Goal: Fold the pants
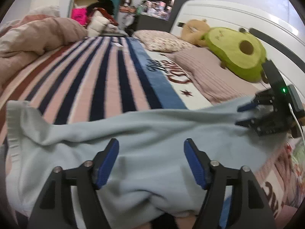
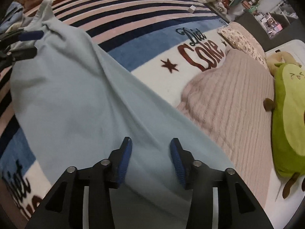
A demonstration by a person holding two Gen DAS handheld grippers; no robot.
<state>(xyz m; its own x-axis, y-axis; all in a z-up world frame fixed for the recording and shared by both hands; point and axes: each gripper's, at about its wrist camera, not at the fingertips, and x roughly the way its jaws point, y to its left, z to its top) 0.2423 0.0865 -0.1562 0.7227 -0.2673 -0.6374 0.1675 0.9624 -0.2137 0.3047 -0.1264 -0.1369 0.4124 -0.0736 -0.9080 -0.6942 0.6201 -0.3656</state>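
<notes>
Light blue pants (image 1: pixel 144 133) lie spread across the striped blanket, with a ribbed cuff (image 1: pixel 13 126) at the left end. My left gripper (image 1: pixel 151 146) hovers over the middle of the cloth; its blue pads (image 1: pixel 108 162) stand wide apart and press on nothing. It shows again in the right wrist view as the left gripper (image 2: pixel 30 44), at the bunched far end of the pants (image 2: pixel 76 87). My right gripper (image 2: pixel 151 140) is open low over the near end, cloth lying flat between its fingers. In the left wrist view, the right gripper (image 1: pixel 246 115) sits at the pants' right edge.
The bed carries a striped "Diet Coke" blanket (image 2: pixel 144 43). A pink ribbed pillow (image 2: pixel 228 103), a floral pillow (image 2: pixel 242 36) and a green avocado plush (image 2: pixel 287 118) lie by the white headboard (image 1: pixel 228 17). A rumpled pink duvet (image 1: pixel 34 36) is heaped far left.
</notes>
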